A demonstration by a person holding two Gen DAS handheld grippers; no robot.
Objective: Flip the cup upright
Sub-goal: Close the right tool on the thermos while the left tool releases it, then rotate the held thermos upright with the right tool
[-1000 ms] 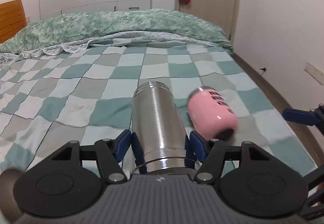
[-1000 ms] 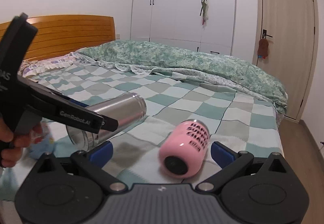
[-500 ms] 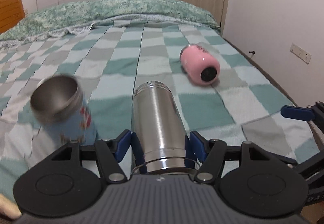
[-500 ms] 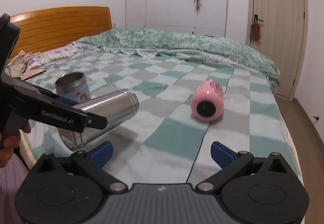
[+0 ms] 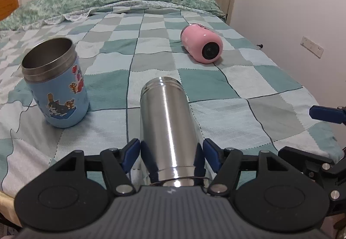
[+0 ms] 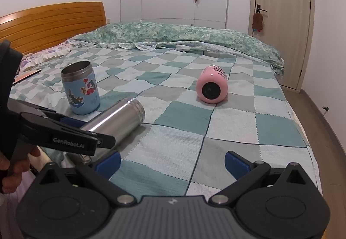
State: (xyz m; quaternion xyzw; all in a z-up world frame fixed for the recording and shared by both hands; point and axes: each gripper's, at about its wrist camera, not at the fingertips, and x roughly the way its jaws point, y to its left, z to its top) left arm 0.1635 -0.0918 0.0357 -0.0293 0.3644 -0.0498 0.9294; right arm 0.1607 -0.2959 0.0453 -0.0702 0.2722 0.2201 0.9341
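Beside left-held steel cup [image 5: 167,128]: hand [image 6: 13,165].

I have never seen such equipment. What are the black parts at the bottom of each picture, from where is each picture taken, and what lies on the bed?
No robot here: a person holds a two-finger gripper in each hand, each with a camera looking forward along its fingers. The black parts are the grippers' own bodies.

The left camera's picture shows the left gripper shut on a steel cup, held on its side. The right camera's picture shows the right gripper open and empty, and the left gripper from the side.

On the checked bedspread, a blue cartoon cup stands upright and a pink cup lies on its side.
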